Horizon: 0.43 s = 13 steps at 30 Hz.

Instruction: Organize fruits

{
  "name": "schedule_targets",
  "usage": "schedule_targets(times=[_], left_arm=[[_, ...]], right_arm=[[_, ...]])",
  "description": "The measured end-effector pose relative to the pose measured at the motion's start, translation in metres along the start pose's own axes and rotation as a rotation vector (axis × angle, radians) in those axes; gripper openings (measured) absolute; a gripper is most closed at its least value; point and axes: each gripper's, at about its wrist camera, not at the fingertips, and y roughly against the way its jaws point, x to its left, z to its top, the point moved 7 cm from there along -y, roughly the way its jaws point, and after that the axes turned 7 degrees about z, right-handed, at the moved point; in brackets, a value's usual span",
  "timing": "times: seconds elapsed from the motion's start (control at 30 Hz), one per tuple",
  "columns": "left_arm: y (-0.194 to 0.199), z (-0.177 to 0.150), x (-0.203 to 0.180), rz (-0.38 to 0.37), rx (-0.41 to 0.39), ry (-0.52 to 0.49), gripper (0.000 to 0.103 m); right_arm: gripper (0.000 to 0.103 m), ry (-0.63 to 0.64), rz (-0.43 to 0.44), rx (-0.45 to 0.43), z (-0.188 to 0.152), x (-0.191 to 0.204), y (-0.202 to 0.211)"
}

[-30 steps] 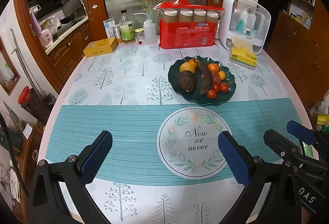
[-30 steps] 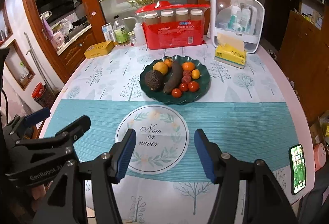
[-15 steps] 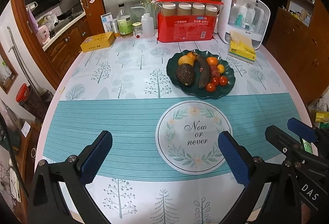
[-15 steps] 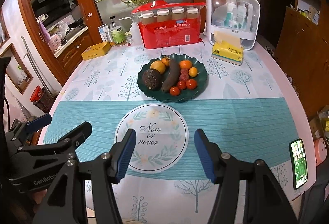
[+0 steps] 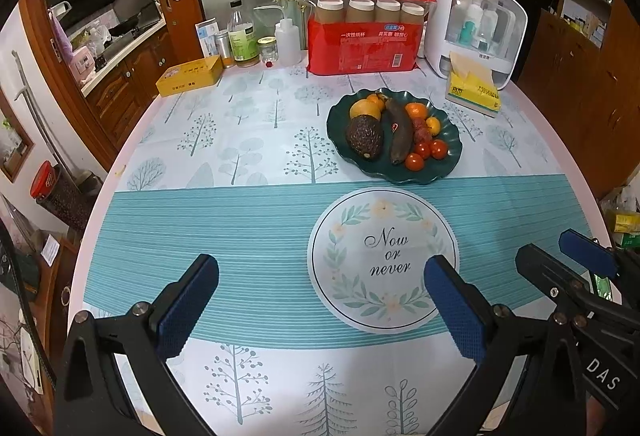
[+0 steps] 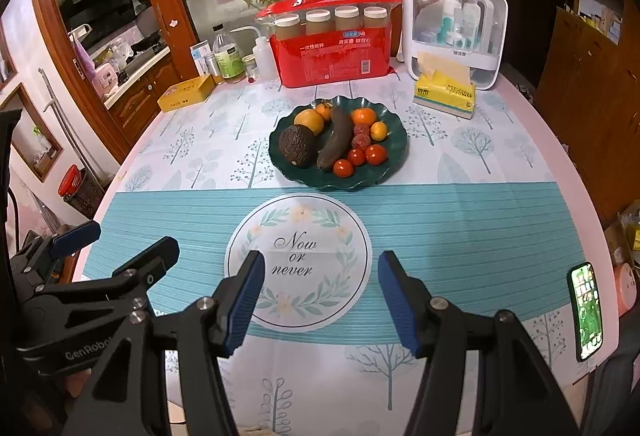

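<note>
Dark green and wavy-rimmed, the plate [image 6: 394, 166] sits on the tree-print part of the tablecloth [image 6: 200, 152], just beyond the teal striped band and the round "Now or never" medallion [image 6: 298, 260]. Its contents, read left to right in the right wrist view: a dark, rough-skinned avocado [image 6: 298, 146] at the near left edge; a yellow-orange round fruit [image 6: 309, 121] just behind it, with a small orange [image 6: 323, 111] behind that; a blackened banana [image 6: 336, 144] lying lengthwise through the middle; a second orange [image 6: 363, 116] at the far right; two knobbly red fruits [image 6: 361, 136] just beside the banana; a small yellow fruit [image 6: 379, 131]; and three red cherry tomatoes [image 6: 376, 154] along the near right rim. All fruit lies on the plate, touching or close together. The left gripper [image 5: 320, 300] hovers over the near teal band with its blue-padded jaws spread wide and nothing between them. The right gripper [image 6: 320, 296] hovers above the medallion, jaws parted more narrowly, also empty. Both are well short of the plate. Behind the plate stand a yellow box [image 6: 186, 91], several bottles [image 6: 228, 56], a red pack of cups [image 6: 332, 44], a white organiser [image 6: 452, 36] and a yellow tissue pack [image 6: 444, 94]. A phone [image 6: 586, 310] lies at the table's near right edge.
</note>
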Motion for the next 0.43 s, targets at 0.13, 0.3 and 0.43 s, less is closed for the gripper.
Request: schedule_targets(times=[0.13,0.3,0.43], left_arm=[[-0.0011,-0.0012,0.0012,0.0,0.003,-0.001,0.102],[-0.0026,-0.0015,0.0016,0.0,0.003,-0.001,0.102],[-0.0032,-0.0016,0.0021,-0.002,0.002,-0.002,0.102]], right_arm=[[0.059,-0.002,0.001,0.003,-0.0013,0.001,-0.0015],[0.059,-0.001,0.001,0.002,-0.0011,0.0012,-0.0016],[0.059,-0.001,-0.001,0.002,-0.0015,0.0017,-0.0021]])
